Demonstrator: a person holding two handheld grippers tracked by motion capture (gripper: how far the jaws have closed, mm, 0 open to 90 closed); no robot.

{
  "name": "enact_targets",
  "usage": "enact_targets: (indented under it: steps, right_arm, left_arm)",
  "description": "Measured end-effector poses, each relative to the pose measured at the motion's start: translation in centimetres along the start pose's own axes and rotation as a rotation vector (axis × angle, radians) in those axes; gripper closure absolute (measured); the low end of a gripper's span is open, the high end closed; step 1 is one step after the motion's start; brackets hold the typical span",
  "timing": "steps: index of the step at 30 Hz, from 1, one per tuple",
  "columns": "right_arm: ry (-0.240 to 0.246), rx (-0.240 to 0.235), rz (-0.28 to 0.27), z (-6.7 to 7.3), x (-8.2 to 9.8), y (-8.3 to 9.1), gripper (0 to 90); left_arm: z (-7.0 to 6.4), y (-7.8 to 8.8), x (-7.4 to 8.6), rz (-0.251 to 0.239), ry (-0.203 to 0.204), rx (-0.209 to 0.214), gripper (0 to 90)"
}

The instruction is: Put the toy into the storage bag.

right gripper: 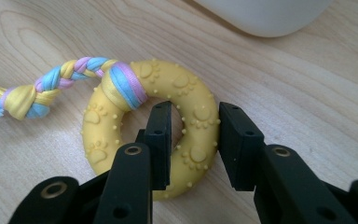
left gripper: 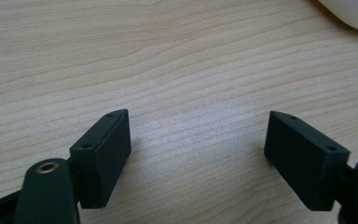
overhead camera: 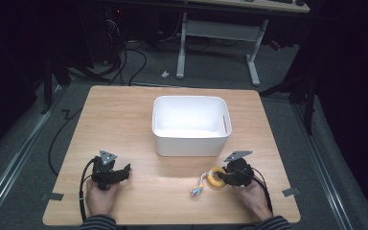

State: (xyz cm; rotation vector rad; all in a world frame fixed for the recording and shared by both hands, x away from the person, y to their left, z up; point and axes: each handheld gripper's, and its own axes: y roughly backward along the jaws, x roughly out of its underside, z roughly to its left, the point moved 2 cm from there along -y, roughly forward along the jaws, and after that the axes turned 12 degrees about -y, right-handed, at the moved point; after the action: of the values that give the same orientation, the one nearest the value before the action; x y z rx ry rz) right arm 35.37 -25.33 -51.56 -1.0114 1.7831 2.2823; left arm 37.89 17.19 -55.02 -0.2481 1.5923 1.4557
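Right gripper view: unlabelled paw-print ring (right gripper: pixel 186 135)

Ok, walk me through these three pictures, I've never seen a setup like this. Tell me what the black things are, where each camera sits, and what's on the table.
A person sits at a light wooden table and holds a black hand-held two-jaw gripper in each hand. The high view looks down from above; the other two pictures come from cameras riding on the grippers, looking along their jaws.

The left gripper has its jaws wide apart over bare wood, holding nothing. The right gripper is shut on one side of a yellow rubber ring toy with paw prints: one jaw inside the hole, one outside. A braided rope of blue, pink and yellow cloth is tied to the ring and lies on the table. Behind stands an empty white plastic bin.
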Motion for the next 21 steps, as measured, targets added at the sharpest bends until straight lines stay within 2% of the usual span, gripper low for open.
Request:
enact_targets:
  steps: [21]
  right_arm:
    - [0.038, 0.005, -0.086, -0.6, -0.3, 3.7, 68.6]
  left_arm:
    - [0.0, 0.0, 0.0, 0.0, 0.0, 0.0, 23.0]
